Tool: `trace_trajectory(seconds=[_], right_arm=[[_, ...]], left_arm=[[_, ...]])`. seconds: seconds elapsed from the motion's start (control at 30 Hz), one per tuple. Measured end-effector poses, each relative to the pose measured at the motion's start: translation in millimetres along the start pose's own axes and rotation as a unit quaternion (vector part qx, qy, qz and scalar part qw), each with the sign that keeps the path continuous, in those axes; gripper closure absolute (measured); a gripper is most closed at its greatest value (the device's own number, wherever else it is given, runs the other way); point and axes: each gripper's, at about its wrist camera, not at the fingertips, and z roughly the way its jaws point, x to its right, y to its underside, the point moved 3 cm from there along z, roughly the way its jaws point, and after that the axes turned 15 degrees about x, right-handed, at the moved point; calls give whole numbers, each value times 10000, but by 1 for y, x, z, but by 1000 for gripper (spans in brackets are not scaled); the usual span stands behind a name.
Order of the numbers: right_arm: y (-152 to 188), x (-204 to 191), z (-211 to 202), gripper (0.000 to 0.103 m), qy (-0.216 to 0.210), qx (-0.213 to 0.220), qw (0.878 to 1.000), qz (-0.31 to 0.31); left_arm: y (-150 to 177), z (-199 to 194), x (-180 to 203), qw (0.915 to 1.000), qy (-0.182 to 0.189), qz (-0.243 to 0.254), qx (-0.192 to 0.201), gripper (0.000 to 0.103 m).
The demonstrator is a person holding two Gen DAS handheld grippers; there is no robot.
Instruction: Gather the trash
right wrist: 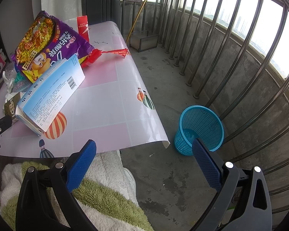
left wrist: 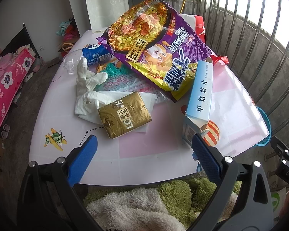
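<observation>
No collection is judged done. The blue mesh plastic wastebasket (right wrist: 199, 130) stands on the floor beside the table (right wrist: 109, 88) and appears empty. Left on the table are the purple noodle bag (left wrist: 154, 44), the pale blue cardboard box (left wrist: 200, 94), the gold foil packet (left wrist: 124, 114), crumpled white tissues (left wrist: 88, 88) and a crushed clear bottle (left wrist: 86, 56). The left hand-held gripper (left wrist: 144, 157) and right hand-held gripper (right wrist: 144, 158) are held spread, nothing gripped.

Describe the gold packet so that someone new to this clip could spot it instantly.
On the pink-and-white table, look at the near edge of the trash pile. The gold foil packet lies flat on crumpled white tissue, the only metallic gold item, left of the tilted light-blue box.
</observation>
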Motion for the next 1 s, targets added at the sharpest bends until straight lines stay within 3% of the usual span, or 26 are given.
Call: trace_trajectory(seconds=[0.83, 1.0], right_arm=[[4, -2, 5, 6, -30, -17, 10000, 53], [-4, -10, 7, 6, -361, 33, 9991, 222]], left_arm=[[3, 3, -1, 9999, -47, 7, -111, 9], [1, 3, -5, 9999, -4, -64, -84, 9]])
